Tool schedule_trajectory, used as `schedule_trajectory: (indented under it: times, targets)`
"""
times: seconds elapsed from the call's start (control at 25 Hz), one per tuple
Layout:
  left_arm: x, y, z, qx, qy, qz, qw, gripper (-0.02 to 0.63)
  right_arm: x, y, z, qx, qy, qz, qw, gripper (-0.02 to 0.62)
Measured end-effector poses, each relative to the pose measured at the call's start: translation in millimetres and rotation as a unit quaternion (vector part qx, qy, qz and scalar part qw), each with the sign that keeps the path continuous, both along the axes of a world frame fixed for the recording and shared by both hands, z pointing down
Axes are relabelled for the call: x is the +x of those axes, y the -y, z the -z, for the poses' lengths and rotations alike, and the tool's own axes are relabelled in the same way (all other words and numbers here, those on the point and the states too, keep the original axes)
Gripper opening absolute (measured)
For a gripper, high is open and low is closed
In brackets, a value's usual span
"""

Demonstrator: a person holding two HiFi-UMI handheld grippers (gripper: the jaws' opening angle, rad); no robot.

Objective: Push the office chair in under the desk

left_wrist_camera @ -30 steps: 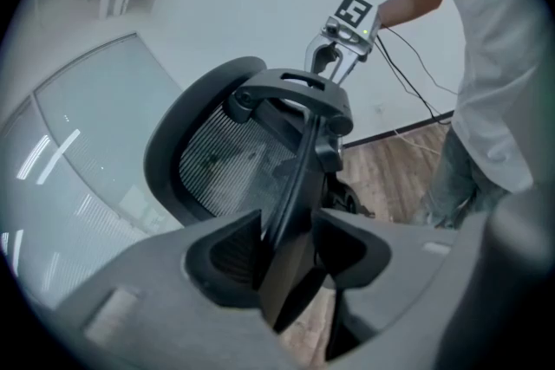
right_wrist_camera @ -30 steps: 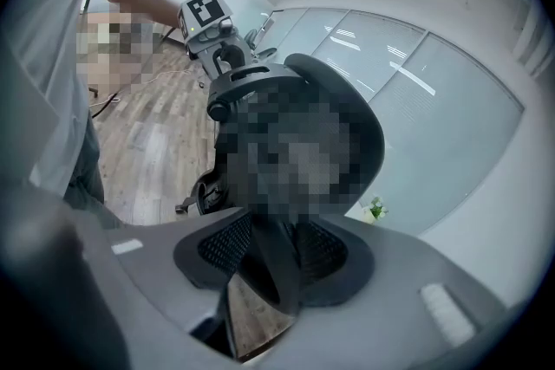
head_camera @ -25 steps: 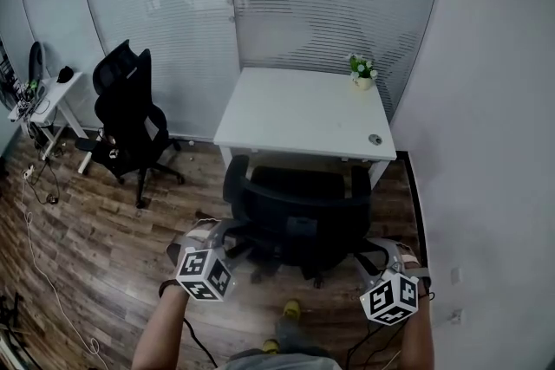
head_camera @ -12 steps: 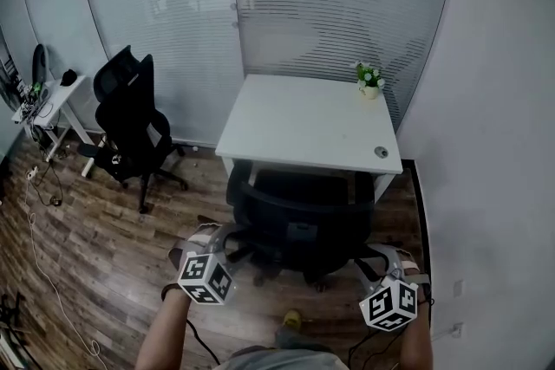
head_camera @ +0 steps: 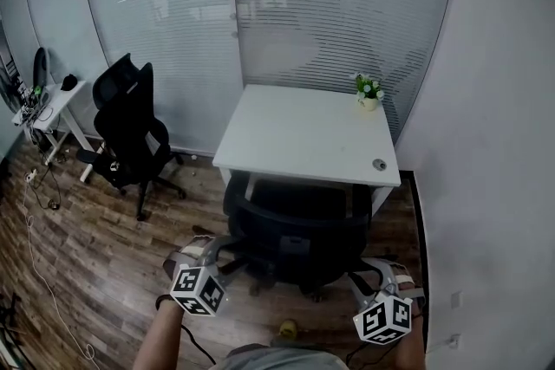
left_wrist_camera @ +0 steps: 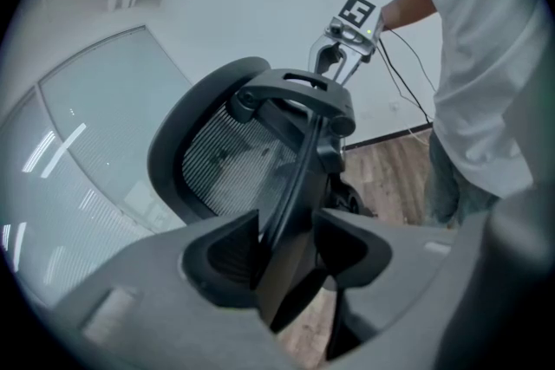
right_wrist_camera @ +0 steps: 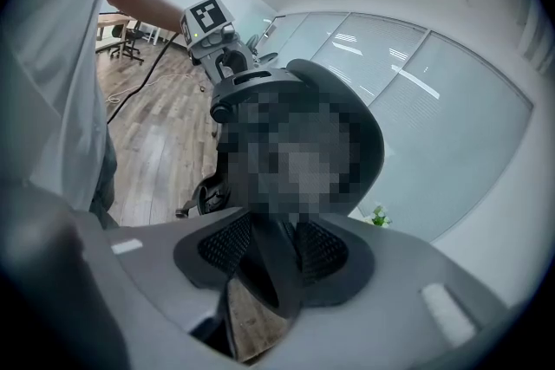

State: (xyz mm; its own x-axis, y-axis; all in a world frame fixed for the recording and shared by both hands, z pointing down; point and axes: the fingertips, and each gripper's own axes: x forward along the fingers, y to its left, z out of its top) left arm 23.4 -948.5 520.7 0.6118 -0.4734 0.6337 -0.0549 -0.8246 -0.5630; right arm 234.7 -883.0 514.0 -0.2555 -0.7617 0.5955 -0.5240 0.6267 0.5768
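Note:
The black office chair (head_camera: 295, 230) stands at the front edge of the white desk (head_camera: 303, 134), its seat partly beneath the top and its back toward me. My left gripper (head_camera: 217, 249) is clamped on the left edge of the chair's back, and my right gripper (head_camera: 371, 269) on the right edge. In the left gripper view the jaws (left_wrist_camera: 290, 247) pinch the back's rim (left_wrist_camera: 299, 152), with the right gripper (left_wrist_camera: 342, 39) beyond it. In the right gripper view the jaws (right_wrist_camera: 273, 251) pinch the opposite rim, and the left gripper (right_wrist_camera: 221, 48) shows across the back.
A second black chair (head_camera: 130, 134) stands to the left by a small white table (head_camera: 48, 104). A potted plant (head_camera: 368, 91) sits on the desk's far right corner. A glass wall with blinds lies behind the desk, a plain wall close on the right. A cable (head_camera: 43, 273) trails over the wooden floor.
The chair has rolled a little forward, its seat going further beneath the desk top. Both grippers moved forward with it, still clamped on its back.

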Motion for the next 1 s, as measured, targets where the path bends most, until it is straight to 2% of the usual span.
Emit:
schedule_trajectory:
  times: [0.2, 0.32, 0.48, 0.64, 0.72, 0.8, 0.92, 1.0]
  targets:
    - [0.8, 2.4, 2.5, -0.007, -0.011, 0.011, 0.9999, 0.193, 2.7, 1.4, 7.1, 0.011, 0.023, -0.005, 1.0, 0.156]
    - [1.6, -2.7, 10.5, -0.029, -0.062, 0.03, 0.9972, 0.225, 8.5, -2.1, 20.3, 0.031, 0.073, -0.024, 0.997, 0.156]
    - [-2.5, -4.7, 30.9, -0.041, -0.139, 0.057, 0.9878, 0.207, 16.9, -0.1, 42.1, 0.063, 0.156, -0.061, 0.984, 0.155]
    - [-9.4, 0.6, 61.5, -0.037, -0.24, 0.107, 0.9643, 0.169, 25.4, 5.5, 62.2, 0.107, 0.226, -0.119, 0.961, 0.135]
    - [-15.3, 6.8, 75.6, -0.028, -0.287, 0.138, 0.9475, 0.143, 31.1, 9.9, 70.7, 0.131, 0.262, -0.15, 0.944, 0.109]
    - [-23.8, 16.7, 84.5, -0.021, -0.33, 0.178, 0.9268, 0.106, 40.0, 16.1, 76.8, 0.149, 0.285, -0.185, 0.929, 0.083]
    - [-35.7, 28.6, 91.5, -0.019, -0.371, 0.227, 0.9001, 0.022, 49.0, 23.5, 82.0, 0.164, 0.299, -0.222, 0.914, 0.034]
    - [-37.9, 34.7, 95.0, -0.014, -0.387, 0.236, 0.8914, 0.0, 50.1, 28.2, 83.7, 0.166, 0.313, -0.23, 0.907, 0.011]
